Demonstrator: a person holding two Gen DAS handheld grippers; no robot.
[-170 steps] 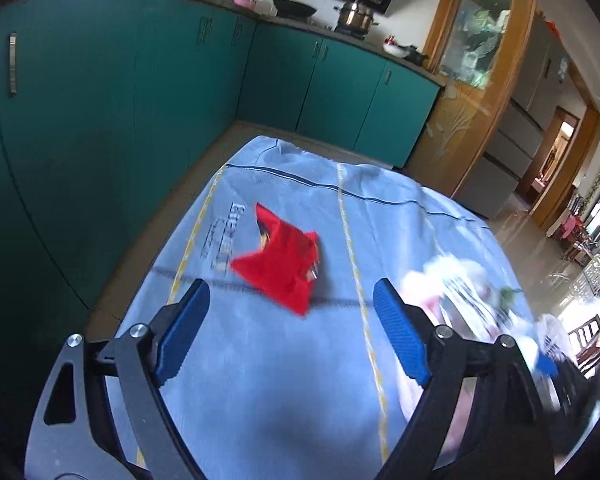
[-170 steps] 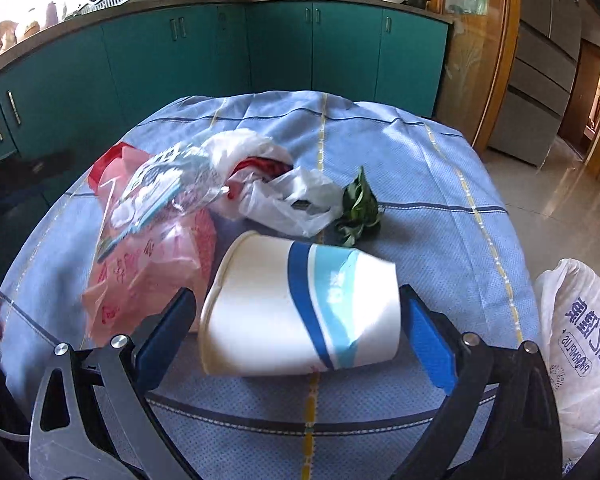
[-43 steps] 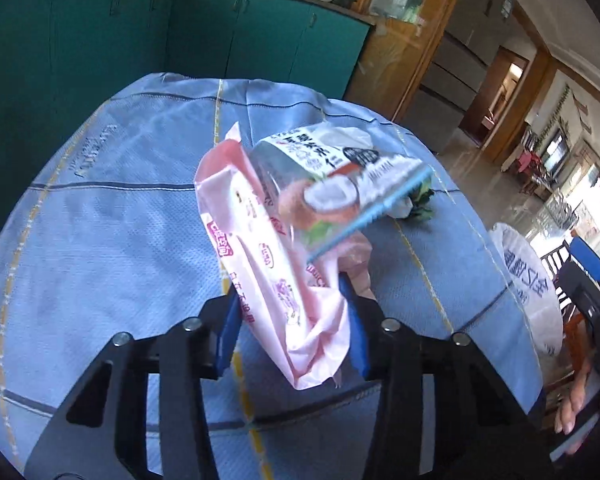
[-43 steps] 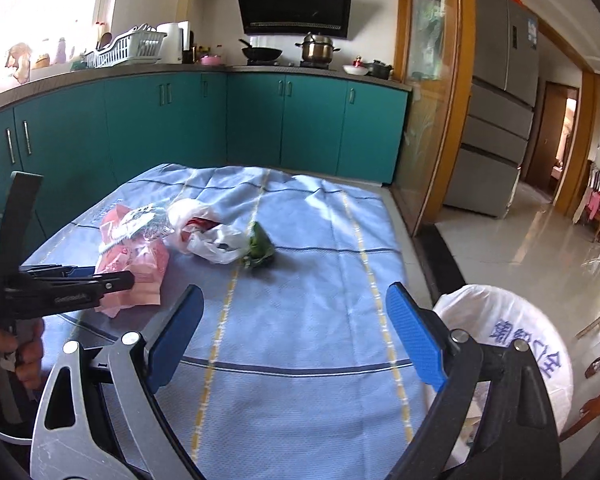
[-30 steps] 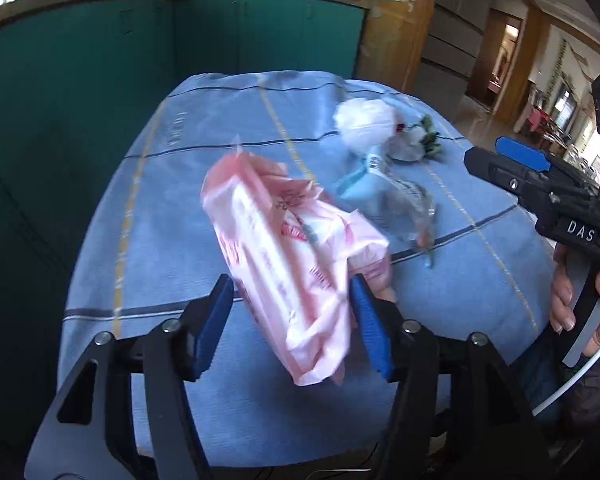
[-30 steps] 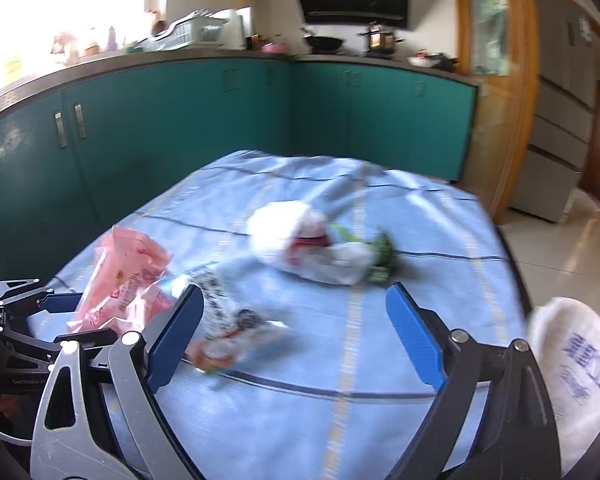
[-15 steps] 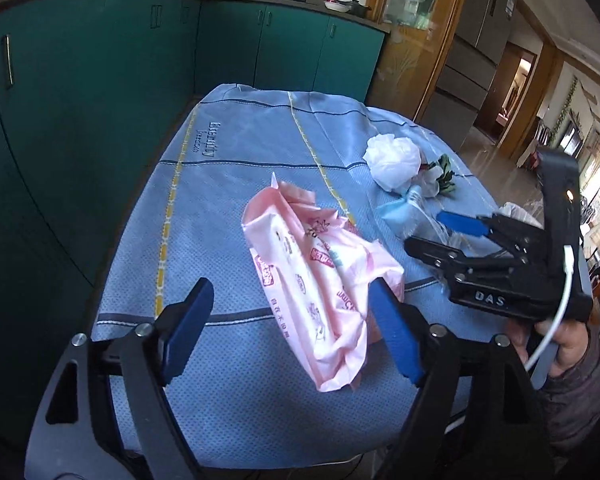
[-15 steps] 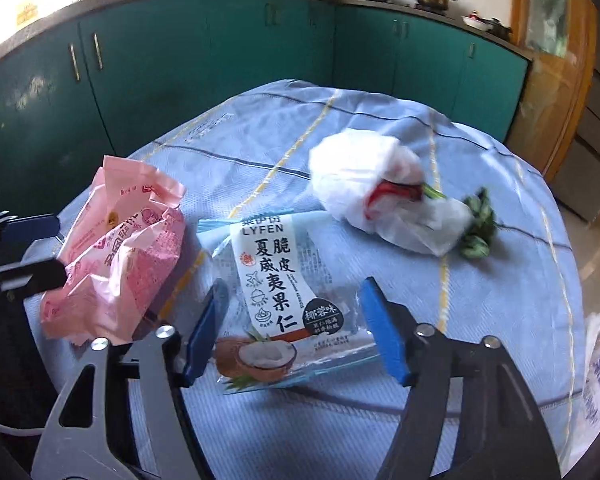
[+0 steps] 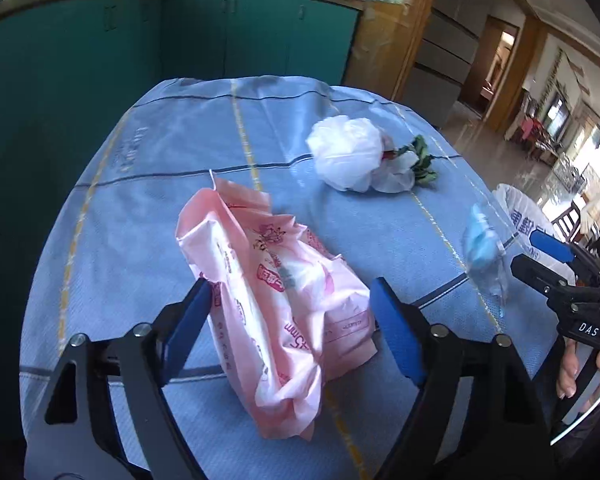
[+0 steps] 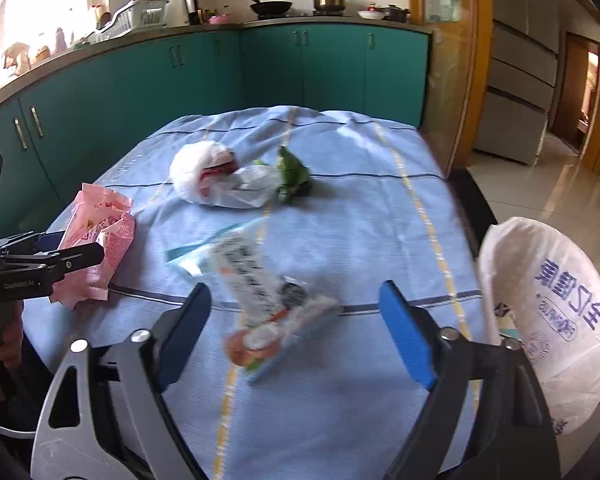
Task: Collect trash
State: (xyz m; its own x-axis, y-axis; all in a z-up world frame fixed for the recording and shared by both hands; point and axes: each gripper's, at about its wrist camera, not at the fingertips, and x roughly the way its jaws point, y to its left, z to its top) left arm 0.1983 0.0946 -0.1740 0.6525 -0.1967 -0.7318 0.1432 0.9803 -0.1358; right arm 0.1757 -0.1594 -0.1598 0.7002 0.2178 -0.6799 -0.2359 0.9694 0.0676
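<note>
Since half a second before, the snack wrapper (image 10: 260,300) had swung blurred between the right gripper (image 10: 296,332)'s apart tongs above the tablecloth (image 10: 360,208), light, slippery film best pinched mid-body, while the left gripper (image 9: 290,328) gaped around the pink bag (image 9: 276,296).

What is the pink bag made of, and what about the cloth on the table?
The pink bag looks like thin, soft plastic film: it crinkles, folds sharply and shines a little where light hits it. The blue tablecloth looks like a woven or non-woven fabric, matte with a fine dotted texture and printed stripes; the exact fibre can't be told from here.
</note>
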